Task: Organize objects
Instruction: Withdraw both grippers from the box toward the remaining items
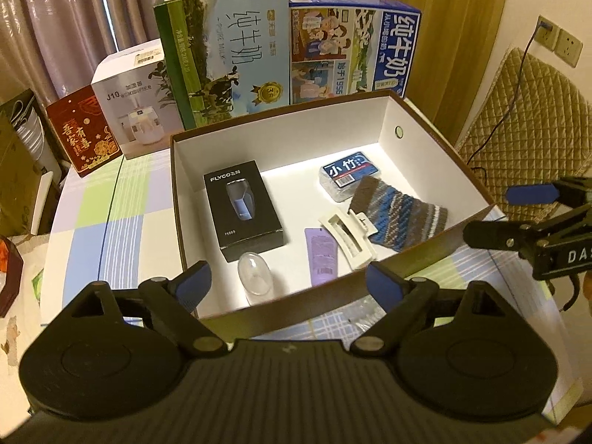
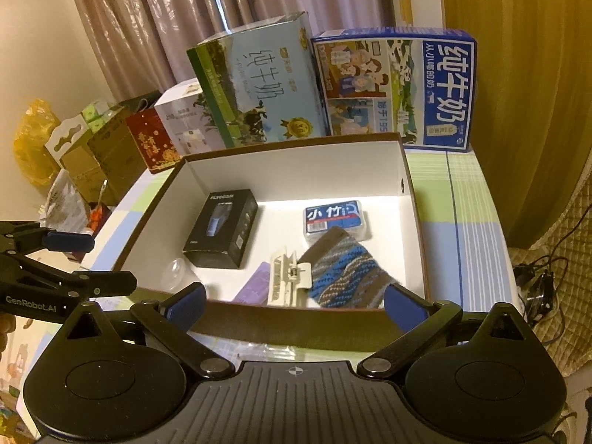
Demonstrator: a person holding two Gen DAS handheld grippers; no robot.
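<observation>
An open brown box with white inside walls [image 1: 281,133] [image 2: 296,155] stands on the table. In it lie a black shaver box [image 1: 242,207] [image 2: 222,227], a clear plastic capsule [image 1: 254,273] [image 2: 177,271], a lilac tube [image 1: 320,255] [image 2: 255,285], a white hair claw [image 1: 349,238] [image 2: 286,277], a striped knitted piece [image 1: 401,218] [image 2: 347,272] and a blue-labelled clear pack [image 1: 346,175] [image 2: 335,218]. My left gripper [image 1: 292,285] hovers open at the box's near wall, holding nothing. My right gripper [image 2: 296,301] is likewise open and empty at the near wall.
Behind the box stand two milk cartons [image 1: 225,51] [image 1: 355,48], a white humidifier box [image 1: 133,107] and a red gift box [image 1: 83,133]. A checked cloth [image 1: 111,222] covers the table. A quilted chair [image 1: 525,118] stands at the right; cardboard boxes [image 2: 103,148] at the left.
</observation>
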